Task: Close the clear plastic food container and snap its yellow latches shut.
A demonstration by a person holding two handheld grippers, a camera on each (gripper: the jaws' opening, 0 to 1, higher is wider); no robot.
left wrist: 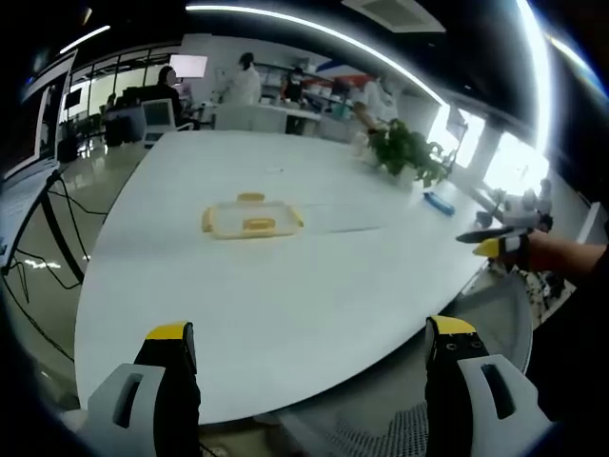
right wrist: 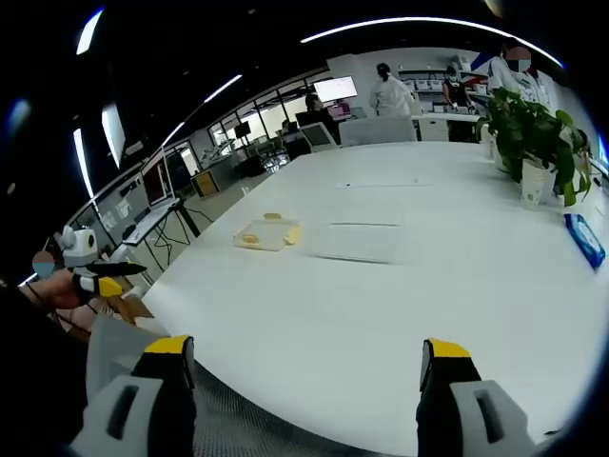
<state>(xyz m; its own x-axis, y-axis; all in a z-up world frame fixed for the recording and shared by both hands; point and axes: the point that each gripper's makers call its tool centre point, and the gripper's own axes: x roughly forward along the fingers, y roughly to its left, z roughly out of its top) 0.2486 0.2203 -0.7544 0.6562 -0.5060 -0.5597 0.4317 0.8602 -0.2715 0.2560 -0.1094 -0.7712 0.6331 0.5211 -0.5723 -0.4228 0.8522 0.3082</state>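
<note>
A clear plastic food container (left wrist: 252,219) with yellow latches lies flat on the big white table (left wrist: 285,305), well beyond my jaws. In the right gripper view the same container (right wrist: 267,234) lies small at mid left. Whether its lid is pressed down is too small to tell. My left gripper (left wrist: 311,333) hangs open over the table's near edge, nothing between its yellow-tipped jaws. My right gripper (right wrist: 303,347) is open too and just as empty. A hand holds the right gripper (left wrist: 481,240) off the table's right side; the left gripper (right wrist: 119,274) appears at the far left.
A faint rectangular outline (right wrist: 357,238) marks the table beside the container. A potted plant (left wrist: 409,152) and a blue flat object (left wrist: 440,203) stand at the far right. A mesh chair (left wrist: 381,428) is under the near edge. People and desks fill the back of the room.
</note>
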